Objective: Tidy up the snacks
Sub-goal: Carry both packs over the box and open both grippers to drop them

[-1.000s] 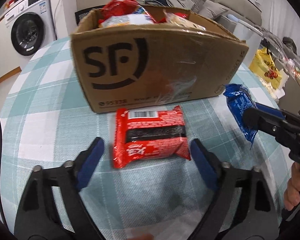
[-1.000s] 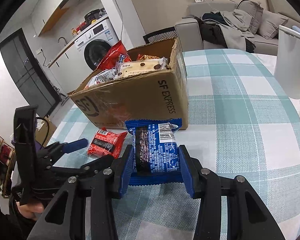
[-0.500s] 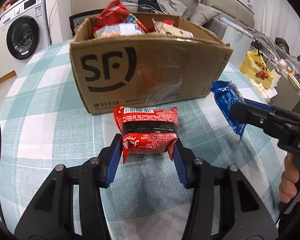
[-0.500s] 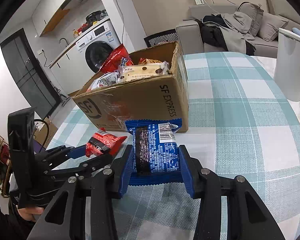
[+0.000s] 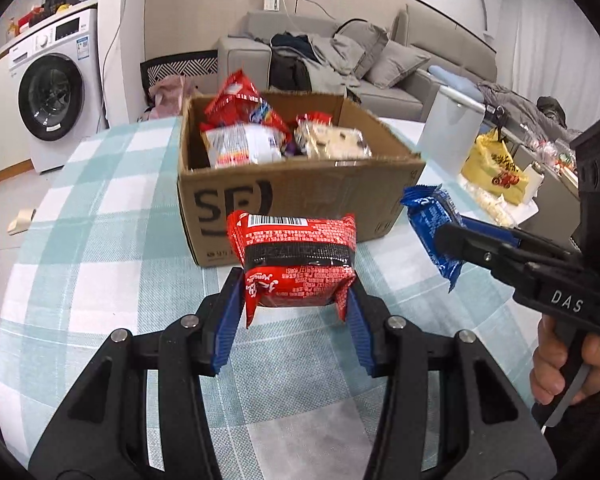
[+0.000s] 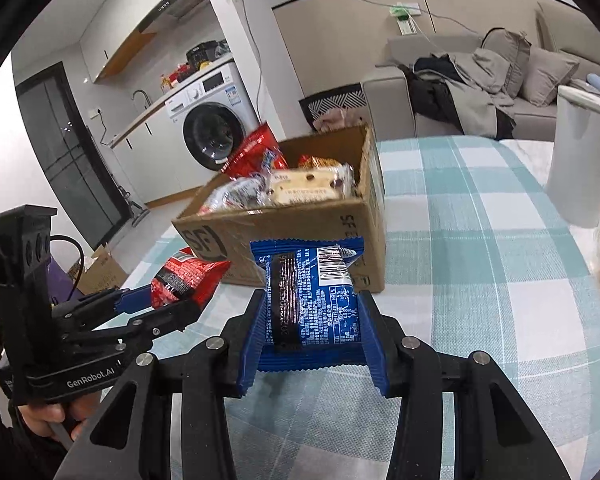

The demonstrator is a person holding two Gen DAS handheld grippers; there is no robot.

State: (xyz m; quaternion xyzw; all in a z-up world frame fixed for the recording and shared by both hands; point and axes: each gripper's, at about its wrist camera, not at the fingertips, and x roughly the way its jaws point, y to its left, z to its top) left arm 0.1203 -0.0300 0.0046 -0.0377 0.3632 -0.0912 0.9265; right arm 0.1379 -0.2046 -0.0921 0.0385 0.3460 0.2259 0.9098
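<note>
Jaws of the left gripper (image 5: 296, 308) clamp the red foil snack packet (image 5: 296, 260); the right gripper (image 6: 312, 332) clamps the blue foil snack packet (image 6: 314, 300). Both packets hang above the counter (image 5: 100, 240), probably to go into the open brown cardboard box (image 5: 308, 196).

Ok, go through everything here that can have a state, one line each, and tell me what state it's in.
Left claw: shut on the red snack pack, lifted off the table.
Right claw: shut on the blue snack pack, lifted off the table.
Cardboard box: open on top, snacks inside.
Washing machine: door closed.
Table: covered by a checked cloth.
</note>
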